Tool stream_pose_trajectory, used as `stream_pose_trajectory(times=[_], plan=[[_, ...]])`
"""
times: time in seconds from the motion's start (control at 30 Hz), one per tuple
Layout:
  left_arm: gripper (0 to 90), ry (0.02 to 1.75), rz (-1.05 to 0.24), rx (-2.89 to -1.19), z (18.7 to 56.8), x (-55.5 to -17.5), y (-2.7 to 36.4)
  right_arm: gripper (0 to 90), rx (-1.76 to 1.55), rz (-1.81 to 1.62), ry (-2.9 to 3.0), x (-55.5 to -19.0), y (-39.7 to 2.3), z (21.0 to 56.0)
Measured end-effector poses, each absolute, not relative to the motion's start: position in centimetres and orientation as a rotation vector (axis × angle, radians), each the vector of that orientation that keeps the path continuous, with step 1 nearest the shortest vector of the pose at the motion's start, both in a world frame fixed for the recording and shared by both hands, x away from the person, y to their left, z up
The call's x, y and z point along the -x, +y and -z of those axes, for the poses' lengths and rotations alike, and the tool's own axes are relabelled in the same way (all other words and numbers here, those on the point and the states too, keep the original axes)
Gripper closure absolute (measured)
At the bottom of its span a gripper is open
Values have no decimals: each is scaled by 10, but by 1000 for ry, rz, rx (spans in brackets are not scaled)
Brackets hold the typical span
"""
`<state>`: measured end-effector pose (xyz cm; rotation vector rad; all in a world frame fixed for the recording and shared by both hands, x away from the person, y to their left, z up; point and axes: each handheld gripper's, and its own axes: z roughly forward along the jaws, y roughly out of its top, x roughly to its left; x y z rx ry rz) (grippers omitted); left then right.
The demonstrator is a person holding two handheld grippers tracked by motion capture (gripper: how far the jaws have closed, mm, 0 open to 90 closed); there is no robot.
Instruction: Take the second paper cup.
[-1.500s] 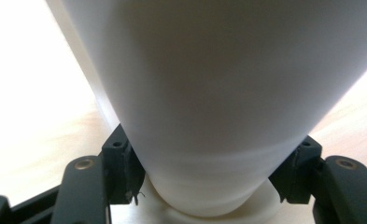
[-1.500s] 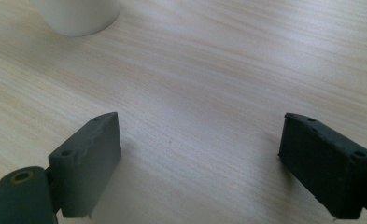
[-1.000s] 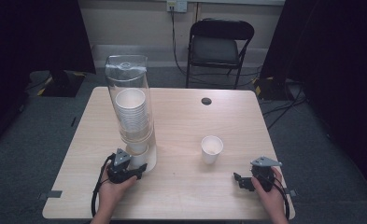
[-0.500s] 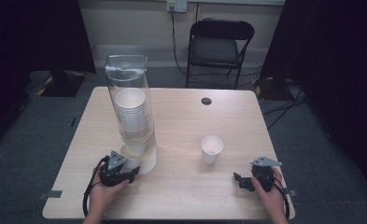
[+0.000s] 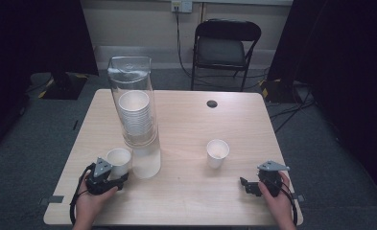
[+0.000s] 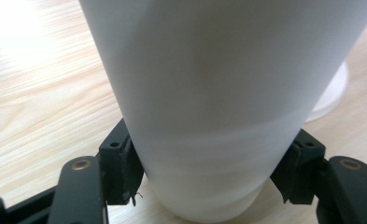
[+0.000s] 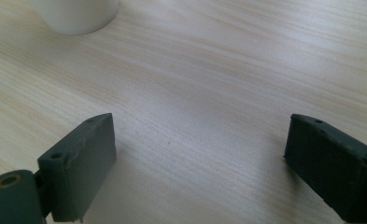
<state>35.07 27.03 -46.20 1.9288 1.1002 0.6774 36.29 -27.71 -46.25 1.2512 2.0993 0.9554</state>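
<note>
Wooden table (image 5: 186,191), light grain, one round dark grommet (image 5: 212,103) near the far edge. Two tools, one per hand.

Left tool (image 5: 110,175) at near-left, clamped on a white paper cup (image 5: 119,161); in the left gripper view both jaw pads pressed against the lower wall of that cup (image 6: 218,107), cup upright, base on or just above the table, can't tell which. Left hand (image 5: 92,199) wrapped round the tool body, grey three-cornered plate on top.

Right tool (image 5: 247,186) at near-right, jaws wide apart, nothing between them; bare table (image 7: 195,93) between the pads in the right gripper view. Right hand (image 5: 277,196) behind it.

Cups loose on the table: two. One in the left tool, a second white cup (image 5: 217,154) standing upright right of centre, well apart from both tools; bottom of it at top-left in the right gripper view (image 7: 76,16).

One clear tall dispenser tube (image 5: 133,115) left of centre, holding one stack of nested white cups (image 5: 135,117), count not readable. Held cup just beside the tube's base, on its left.

One black folding chair (image 5: 227,48) beyond the table, cables on the grey floor.
</note>
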Motion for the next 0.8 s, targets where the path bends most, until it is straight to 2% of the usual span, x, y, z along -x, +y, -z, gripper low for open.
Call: stream_pose_trajectory(times=[0.2,0.8], plan=[[348,1188,-705,-1873,466,-355,286,82,-1251,-956,2099,-363,-277,462],[337,1297,-720,-1817,470,-380,284,82,-1252,-956,2099,-363,-277,463]])
